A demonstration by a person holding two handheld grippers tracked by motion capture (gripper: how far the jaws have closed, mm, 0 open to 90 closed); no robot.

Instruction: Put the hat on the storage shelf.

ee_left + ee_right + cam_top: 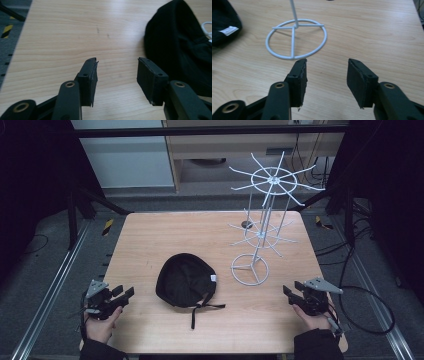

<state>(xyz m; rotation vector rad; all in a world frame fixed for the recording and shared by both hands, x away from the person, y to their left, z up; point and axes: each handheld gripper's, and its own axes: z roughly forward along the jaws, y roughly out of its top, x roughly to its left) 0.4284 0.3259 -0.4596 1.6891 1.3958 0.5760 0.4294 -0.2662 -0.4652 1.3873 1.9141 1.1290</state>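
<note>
Nothing looks begun: both the left gripper (125, 295) and right gripper (290, 292) rest empty, fingers spread, the black cap (186, 279) lying beside what is probably a wire rack (260, 230) on the surface (150, 235).

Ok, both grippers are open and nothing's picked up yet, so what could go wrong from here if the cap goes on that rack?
1. The white wire rack is tall on a small ring base; a nudge from the right gripper could probably tip it.
2. The black cap is soft and limp, so the left gripper may pinch only a fold and drop it.
3. The cap's loose strap could snag on the thin prongs.
</note>
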